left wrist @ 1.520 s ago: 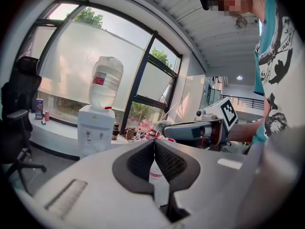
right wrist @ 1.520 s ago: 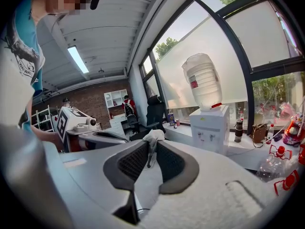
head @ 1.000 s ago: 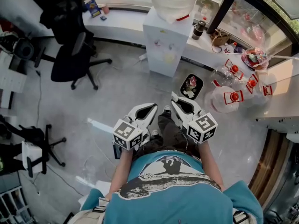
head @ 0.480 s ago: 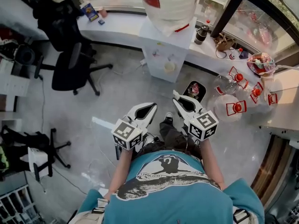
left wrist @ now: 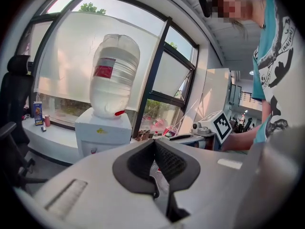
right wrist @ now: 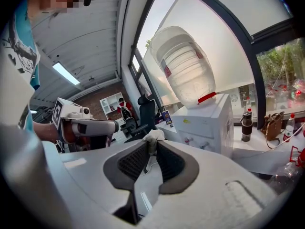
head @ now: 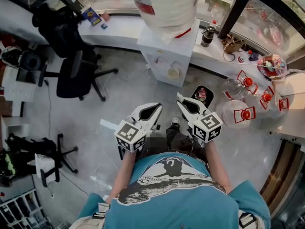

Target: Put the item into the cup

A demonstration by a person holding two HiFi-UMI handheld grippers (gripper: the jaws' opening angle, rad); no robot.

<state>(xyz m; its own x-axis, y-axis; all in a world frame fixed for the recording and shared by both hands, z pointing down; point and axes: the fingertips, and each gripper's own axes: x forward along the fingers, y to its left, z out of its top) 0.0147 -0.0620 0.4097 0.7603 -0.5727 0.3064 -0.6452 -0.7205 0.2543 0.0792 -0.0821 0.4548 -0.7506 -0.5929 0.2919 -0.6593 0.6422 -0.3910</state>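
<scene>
Pinching a white wad (right wrist: 153, 136) at its tips, the right gripper (right wrist: 151, 144) is clamped on the item. Left gripper (left wrist: 153, 143) has its jaws together, with nothing between them. Both stand nearer the water dispenser (head: 167, 49) than a second ago, and its bottle (head: 164, 6) looms larger. Likely still the carry leg; no cup made out beside the dispenser.

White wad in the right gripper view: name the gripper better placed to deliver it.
Right. The right gripper pinches the white crumpled wad, while the left gripper is shut with nothing between its fingers. Both point toward the water dispenser; I cannot make out a cup.
</scene>
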